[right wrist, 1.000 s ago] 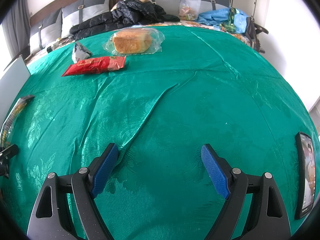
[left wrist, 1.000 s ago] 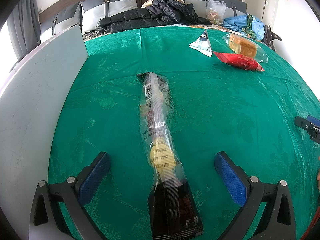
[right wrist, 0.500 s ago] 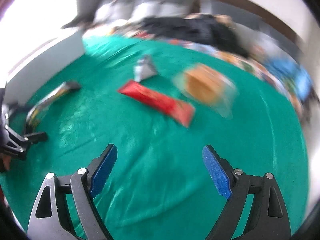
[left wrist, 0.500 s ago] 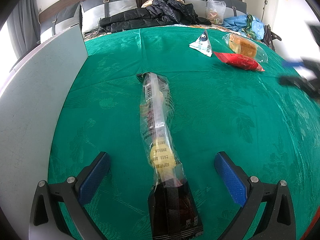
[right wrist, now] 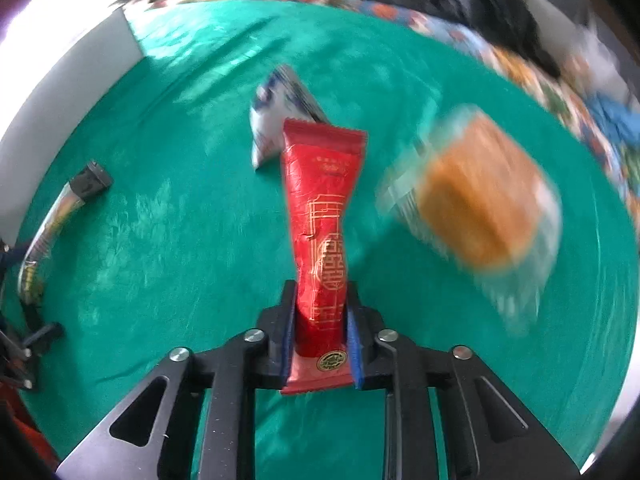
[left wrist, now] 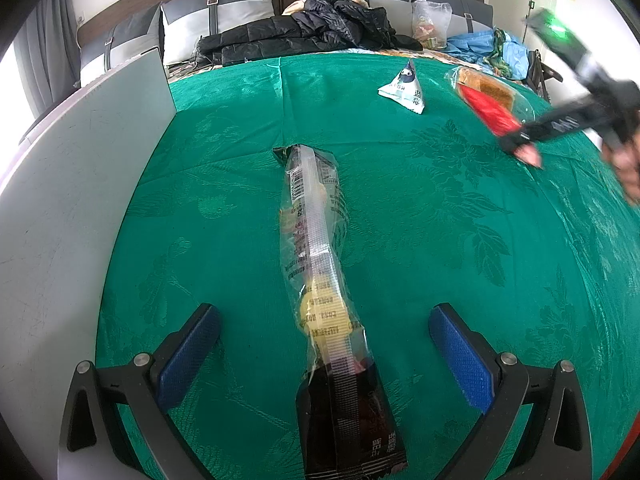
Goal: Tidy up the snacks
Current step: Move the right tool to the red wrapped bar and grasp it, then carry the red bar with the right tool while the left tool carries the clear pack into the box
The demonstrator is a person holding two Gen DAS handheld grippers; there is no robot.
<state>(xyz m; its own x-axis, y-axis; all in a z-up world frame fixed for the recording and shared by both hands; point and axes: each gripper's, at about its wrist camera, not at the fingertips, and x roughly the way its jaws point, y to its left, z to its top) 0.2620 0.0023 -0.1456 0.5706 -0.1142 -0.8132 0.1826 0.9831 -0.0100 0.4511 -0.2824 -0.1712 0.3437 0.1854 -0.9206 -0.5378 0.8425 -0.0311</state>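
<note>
Since a second ago my right tool (right wrist: 319, 334) swung across to the red snack packet (right wrist: 320, 216) and its jaws closed, clamping the packet's near end (long axis running straight ahead). My left tool (left wrist: 324, 356) hung spread over the long clear packet (left wrist: 320, 264) on the desk (left wrist: 440, 240).
</note>
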